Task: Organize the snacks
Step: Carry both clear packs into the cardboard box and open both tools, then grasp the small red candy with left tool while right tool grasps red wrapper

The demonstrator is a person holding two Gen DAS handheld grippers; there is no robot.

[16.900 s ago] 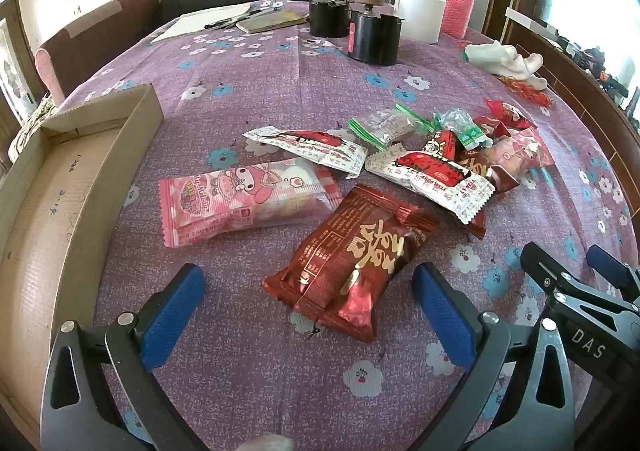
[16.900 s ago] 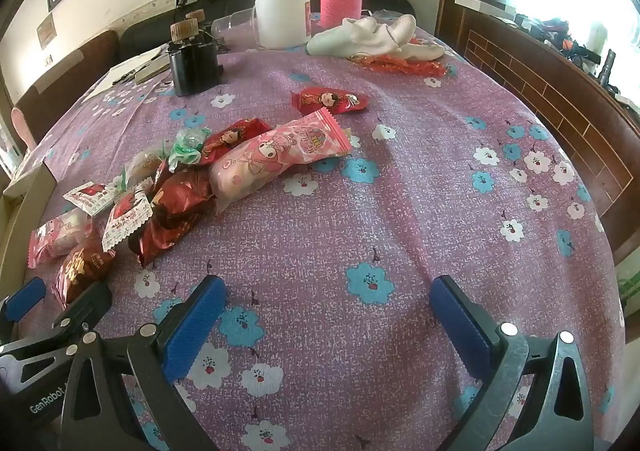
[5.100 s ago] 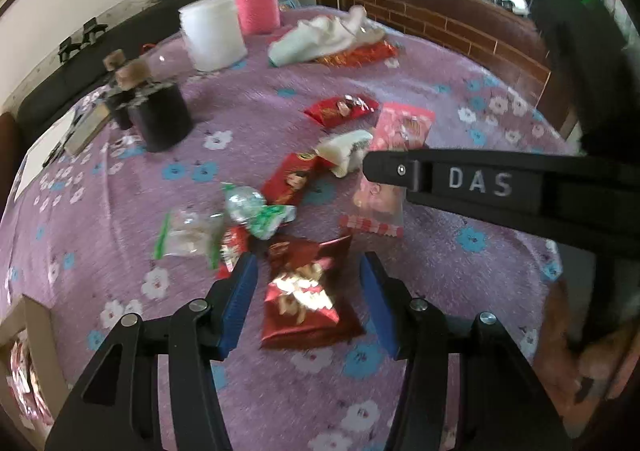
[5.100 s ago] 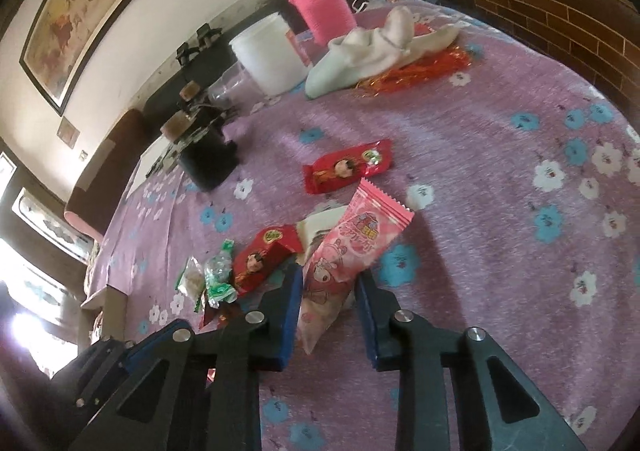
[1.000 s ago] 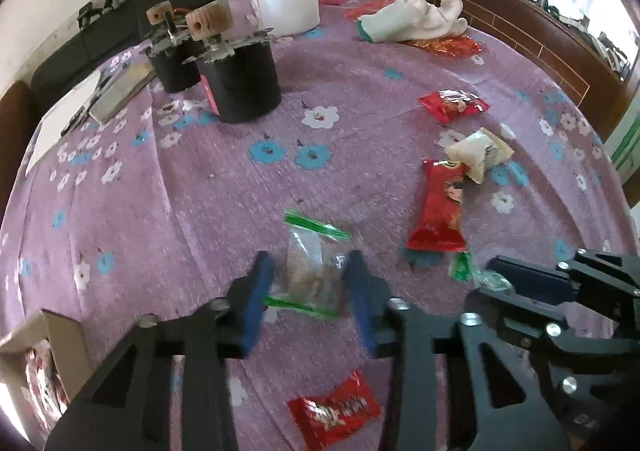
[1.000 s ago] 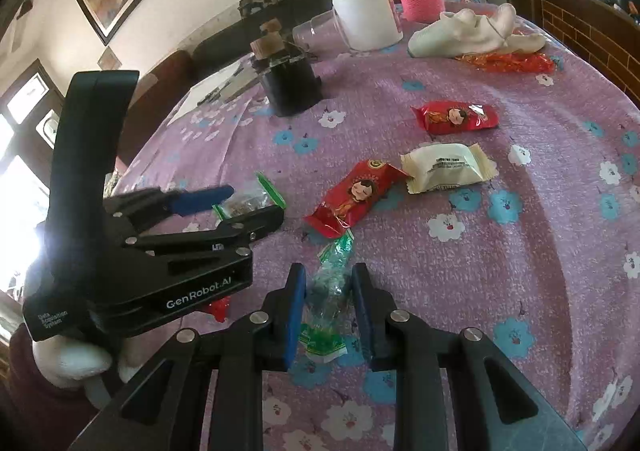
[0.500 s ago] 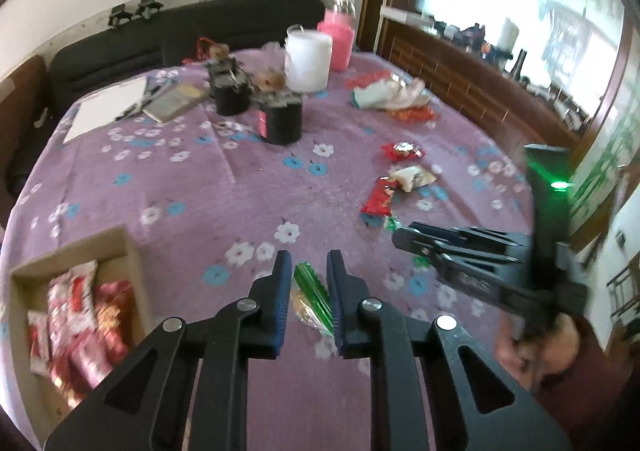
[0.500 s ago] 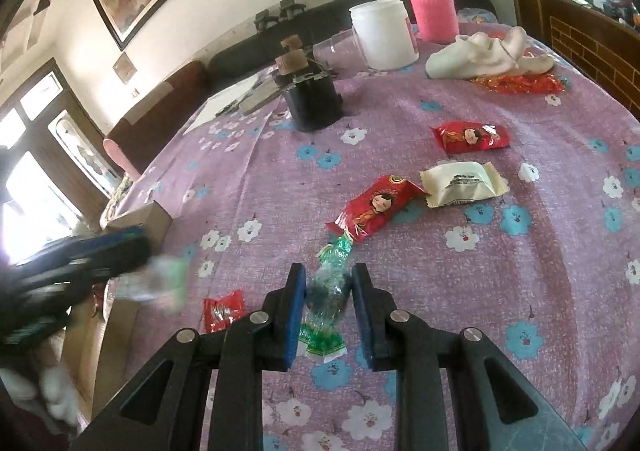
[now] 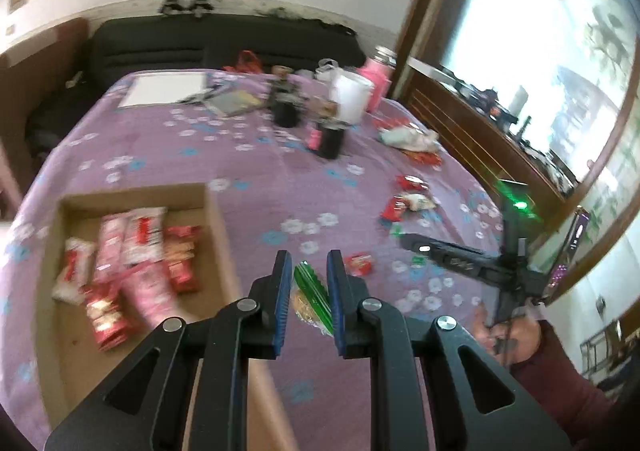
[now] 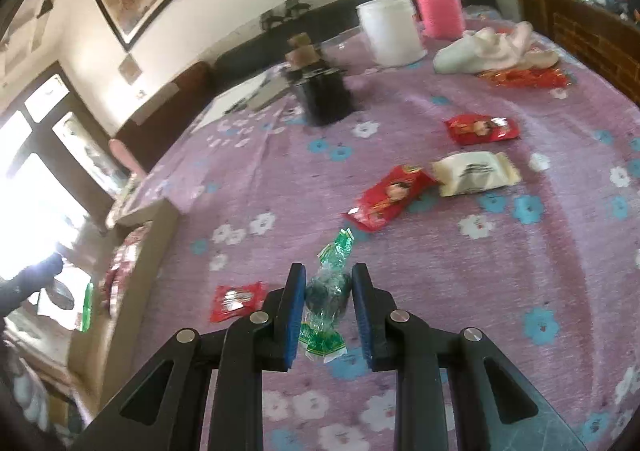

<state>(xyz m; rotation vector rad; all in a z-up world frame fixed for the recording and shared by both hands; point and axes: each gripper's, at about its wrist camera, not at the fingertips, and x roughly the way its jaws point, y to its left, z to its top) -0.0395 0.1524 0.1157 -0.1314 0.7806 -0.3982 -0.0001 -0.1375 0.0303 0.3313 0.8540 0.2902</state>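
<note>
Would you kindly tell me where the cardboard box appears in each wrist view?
Left wrist: the cardboard box fills the lower left, with snack packets inside.
Right wrist: the cardboard box sits at the left edge, only partly visible.
Shared landmark: the white tub at the table's far end.

Bare tablecloth (image 9: 260, 171) lies between the cardboard box (image 9: 216, 227) and scattered red packets (image 9: 394, 209).

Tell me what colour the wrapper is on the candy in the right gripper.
Clear with green printed ends; the candy in the right gripper shows best in the right wrist view.
</note>
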